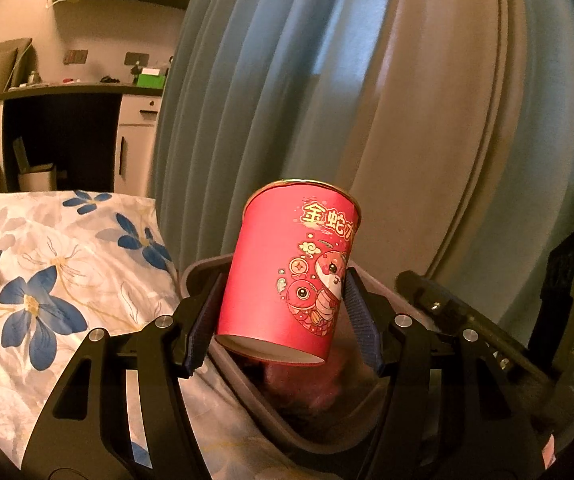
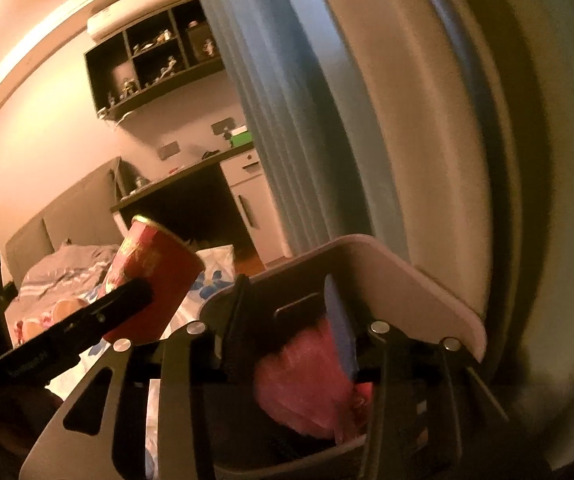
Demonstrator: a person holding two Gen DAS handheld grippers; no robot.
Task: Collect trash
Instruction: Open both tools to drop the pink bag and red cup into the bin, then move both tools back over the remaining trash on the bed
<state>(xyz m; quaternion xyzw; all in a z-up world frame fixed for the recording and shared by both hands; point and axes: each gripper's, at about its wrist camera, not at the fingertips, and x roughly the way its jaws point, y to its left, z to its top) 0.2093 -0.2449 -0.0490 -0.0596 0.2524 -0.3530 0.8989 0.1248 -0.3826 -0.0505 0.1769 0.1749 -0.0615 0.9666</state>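
Right now the red can (image 1: pixel 287 276) sits clamped between the blue pads (image 1: pixel 357 312) of my left hand-held gripper (image 1: pixel 283 320) — tilted, its gold rim up and away from me, its open white-lined bottom toward the camera. It hangs directly above the open mouth of a grey bin (image 1: pixel 207 272), with something pink and crumpled (image 1: pixel 315 384) lying inside below it. From the right wrist view the same can (image 2: pixel 155 280) shows to the left, with the dark finger (image 2: pixel 99 312) of the left tool across it.

My right hand-held gripper (image 2: pixel 287 328) has its jaws parted, nothing pressed between them; they frame the bin's inside, where a pink plastic bag (image 2: pixel 303 384) lies, and the bin's raised lid (image 2: pixel 407 288) stands just beyond. The view is blurred, so finer detail escapes me.

Left of the bin lies a bed with a blue-flowered cover (image 1: pixel 47 280). Behind it all hang blue curtains (image 1: pixel 287 80) — and farther back, a dark counter (image 1: pixel 67 92) with white cabinets (image 1: pixel 139 140) and a wall shelf of small figures (image 2: pixel 155 60).
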